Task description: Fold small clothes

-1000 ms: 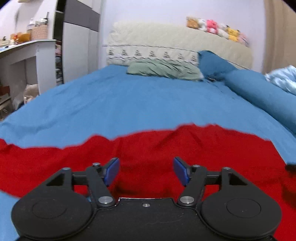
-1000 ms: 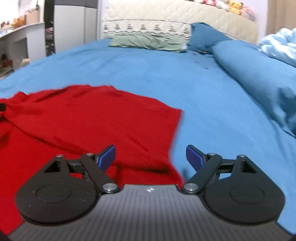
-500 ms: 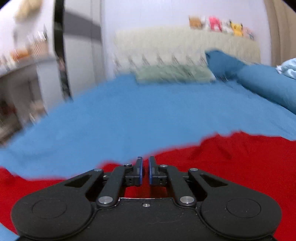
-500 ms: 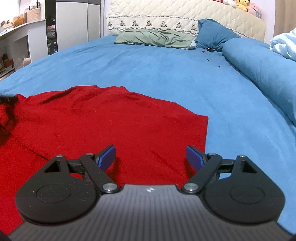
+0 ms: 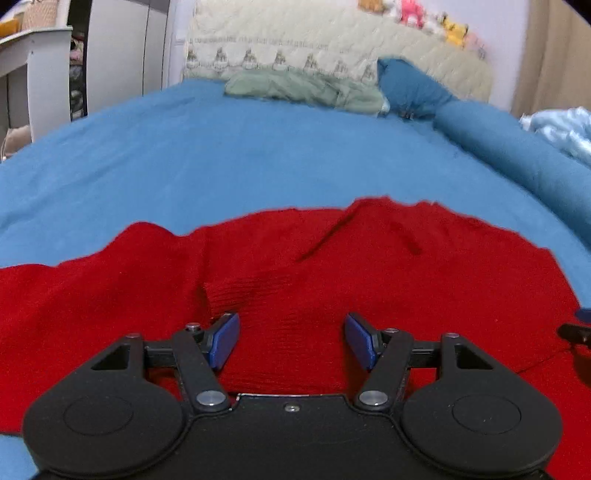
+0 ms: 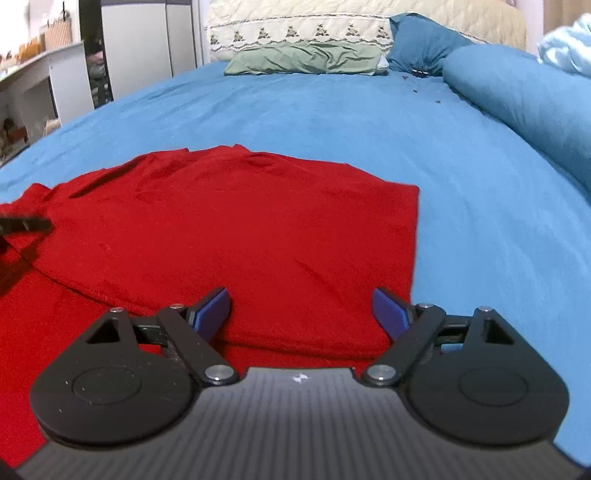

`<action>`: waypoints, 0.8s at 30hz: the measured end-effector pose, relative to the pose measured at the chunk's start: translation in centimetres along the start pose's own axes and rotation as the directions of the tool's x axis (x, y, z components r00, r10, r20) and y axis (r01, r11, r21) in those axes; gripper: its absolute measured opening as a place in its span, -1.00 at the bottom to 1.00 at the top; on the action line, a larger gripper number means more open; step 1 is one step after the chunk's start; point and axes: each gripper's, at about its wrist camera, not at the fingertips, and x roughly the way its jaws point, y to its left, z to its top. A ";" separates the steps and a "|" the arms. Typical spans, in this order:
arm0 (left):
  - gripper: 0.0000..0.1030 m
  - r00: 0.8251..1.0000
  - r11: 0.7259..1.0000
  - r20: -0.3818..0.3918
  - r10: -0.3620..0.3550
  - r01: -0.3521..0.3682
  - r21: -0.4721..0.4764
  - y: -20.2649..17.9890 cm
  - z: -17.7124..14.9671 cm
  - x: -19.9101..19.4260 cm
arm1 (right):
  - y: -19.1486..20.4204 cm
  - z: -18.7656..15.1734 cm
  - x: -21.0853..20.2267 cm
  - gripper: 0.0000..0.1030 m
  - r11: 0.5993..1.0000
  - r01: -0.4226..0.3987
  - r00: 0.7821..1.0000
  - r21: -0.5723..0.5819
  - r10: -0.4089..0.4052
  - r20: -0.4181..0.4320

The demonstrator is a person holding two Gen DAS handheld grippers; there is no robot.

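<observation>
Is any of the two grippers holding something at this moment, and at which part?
Nothing is held. The left gripper and the right gripper are both open above the red knitted garment lying on the blue bedspread.

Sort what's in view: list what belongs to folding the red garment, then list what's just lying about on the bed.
Part of the job:
- red garment, spread on the blue bedspread
- left gripper, open over it
- right gripper, open over it

Just lying about:
- green pillow
- blue pillow
- rolled blue duvet
- plush toys on the headboard
</observation>
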 end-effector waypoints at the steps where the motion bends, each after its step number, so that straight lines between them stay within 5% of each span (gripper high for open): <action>1: 0.33 1.000 1.000 -0.007 0.006 -0.006 0.008 -0.2 0.1 -0.1 | -0.3 -0.2 -0.2 0.95 1.000 -0.003 1.000 0.002 0.003 0.001; 7: 0.33 0.999 0.997 -0.023 0.045 -0.044 0.066 -1.5 0.9 -3.5 | 0.0 0.3 -1.0 0.95 0.999 0.017 0.999 -0.040 -0.018 -0.030; 13: 0.47 0.994 0.996 0.074 0.081 -0.083 0.024 1.2 2.7 -11.7 | 3.6 3.2 -7.3 0.96 0.993 -0.014 0.998 -0.117 0.020 0.052; 15: 0.91 0.989 0.994 0.101 0.111 -0.109 -0.033 3.4 3.3 -14.0 | 5.6 5.0 -9.6 1.00 0.991 0.007 0.997 -0.133 0.004 0.081; 16: 0.97 0.986 0.991 0.114 0.126 -0.118 -0.068 4.7 3.5 -15.0 | 6.6 5.7 -10.4 1.00 0.990 0.012 0.996 -0.143 0.002 0.093; 24: 0.98 0.954 0.928 0.121 0.275 -0.231 -0.293 15.6 3.7 -19.7 | 16.1 9.3 -12.7 1.00 0.970 -0.126 0.985 -0.209 0.148 0.092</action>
